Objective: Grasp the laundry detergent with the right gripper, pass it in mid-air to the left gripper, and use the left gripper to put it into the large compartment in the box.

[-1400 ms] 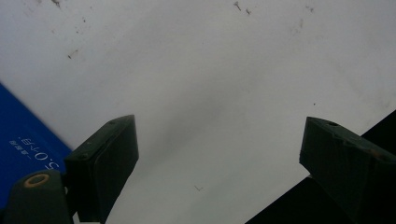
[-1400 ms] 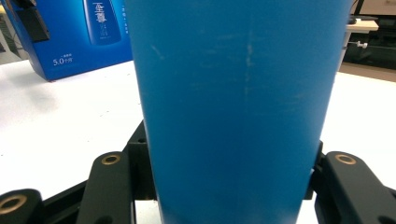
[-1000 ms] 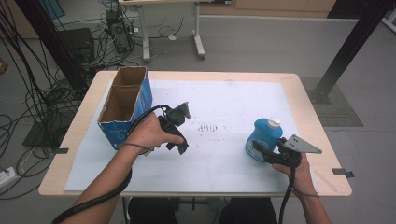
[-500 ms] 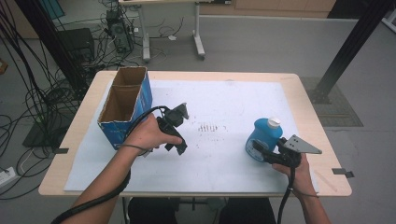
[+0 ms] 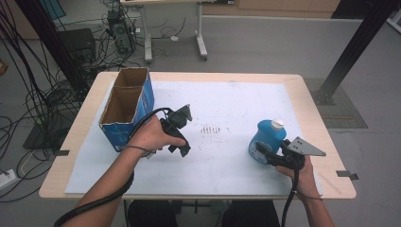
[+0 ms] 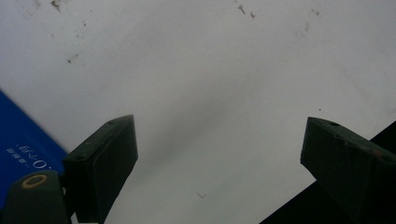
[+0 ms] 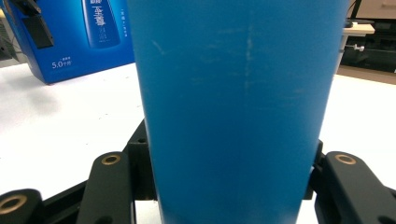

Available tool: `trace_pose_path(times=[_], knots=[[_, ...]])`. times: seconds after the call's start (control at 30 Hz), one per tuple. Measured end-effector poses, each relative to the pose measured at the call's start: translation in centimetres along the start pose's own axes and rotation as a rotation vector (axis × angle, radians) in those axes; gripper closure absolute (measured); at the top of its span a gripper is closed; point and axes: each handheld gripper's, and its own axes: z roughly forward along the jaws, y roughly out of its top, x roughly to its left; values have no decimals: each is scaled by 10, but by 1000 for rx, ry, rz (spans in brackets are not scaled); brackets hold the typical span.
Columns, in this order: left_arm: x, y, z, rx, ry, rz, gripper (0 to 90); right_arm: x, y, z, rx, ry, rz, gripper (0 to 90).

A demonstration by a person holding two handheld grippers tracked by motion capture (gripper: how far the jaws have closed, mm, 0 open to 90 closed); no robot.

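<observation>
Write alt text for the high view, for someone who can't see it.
A person at a white-covered table grips an upright blue bottle with a white cap in the right gripper. The left gripper hangs open and empty over the table beside an open blue cardboard box.

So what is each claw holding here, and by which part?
The right claw is shut on the blue plastic bottle with the white cap, gripping its lower body from both sides. The left claw is open over the white table cover, holding nothing.
</observation>
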Motion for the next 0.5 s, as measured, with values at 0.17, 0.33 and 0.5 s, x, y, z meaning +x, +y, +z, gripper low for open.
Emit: trace_pose_path(times=[0.17, 0.33, 0.5], knots=[[0, 2, 0, -2, 1, 2, 110, 0, 0, 0, -1, -2, -1, 433], [-2, 3, 0, -2, -4, 8, 107, 0, 0, 0, 1, -1, -1, 434], [0, 4, -2, -8, -6, 10, 108, 0, 0, 0, -3, -5, -2, 435]])
